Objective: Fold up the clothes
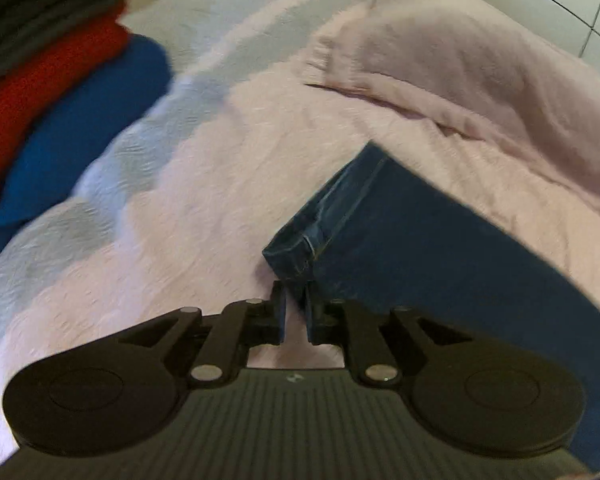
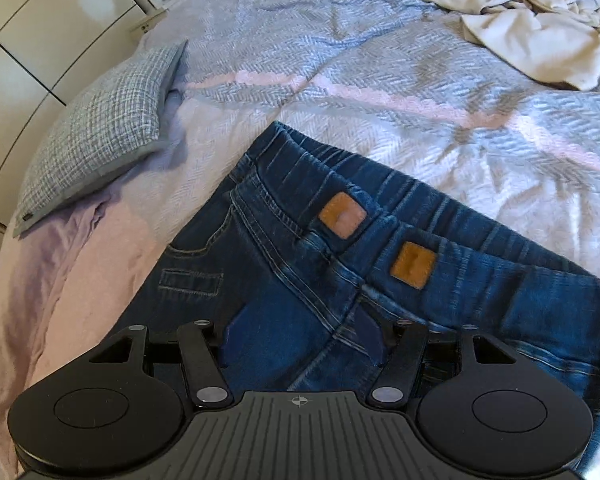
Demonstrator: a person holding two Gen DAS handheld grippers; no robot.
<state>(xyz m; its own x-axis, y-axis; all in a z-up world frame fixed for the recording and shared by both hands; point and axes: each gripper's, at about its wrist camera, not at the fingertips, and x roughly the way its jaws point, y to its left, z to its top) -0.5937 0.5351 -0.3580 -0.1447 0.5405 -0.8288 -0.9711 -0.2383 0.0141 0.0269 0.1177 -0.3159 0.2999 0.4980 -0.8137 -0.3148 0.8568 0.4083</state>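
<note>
Dark blue jeans lie on the bed. In the left wrist view my left gripper is shut on the hem corner of a jeans leg, which runs off to the lower right over the pink cover. In the right wrist view the jeans' waist end lies flat, with two tan leather patches near the waistband. My right gripper is open just above the seat of the jeans, one finger on each side of the centre seam, holding nothing.
A stack of folded grey, red and blue clothes sits at the far left. A pink pillow lies behind the leg. A checked grey cushion lies left of the waist. A crumpled cream garment lies far right.
</note>
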